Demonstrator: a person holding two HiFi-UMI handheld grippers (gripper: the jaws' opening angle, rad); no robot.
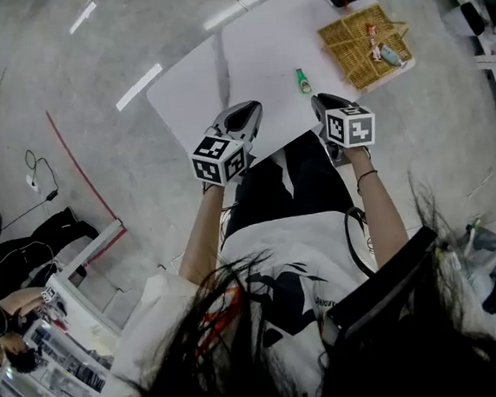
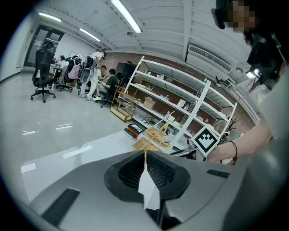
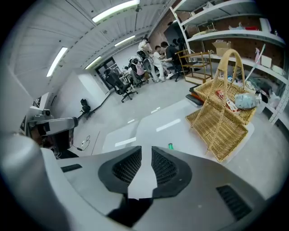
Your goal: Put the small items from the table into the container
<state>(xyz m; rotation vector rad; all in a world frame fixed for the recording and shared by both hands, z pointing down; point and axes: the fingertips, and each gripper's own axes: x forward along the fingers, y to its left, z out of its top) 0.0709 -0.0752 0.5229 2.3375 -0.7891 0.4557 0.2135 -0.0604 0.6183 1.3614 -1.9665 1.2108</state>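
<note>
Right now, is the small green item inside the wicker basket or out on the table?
Out: the green item lies on the bare white table, apart from the wicker basket.

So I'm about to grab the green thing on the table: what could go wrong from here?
The green item is small and lies flat on the table; the jaws of the right gripper stand only narrowly apart, so they might shove it rather than straddle it. The wicker basket has a tall handle that the gripper could catch on the drop.
</note>
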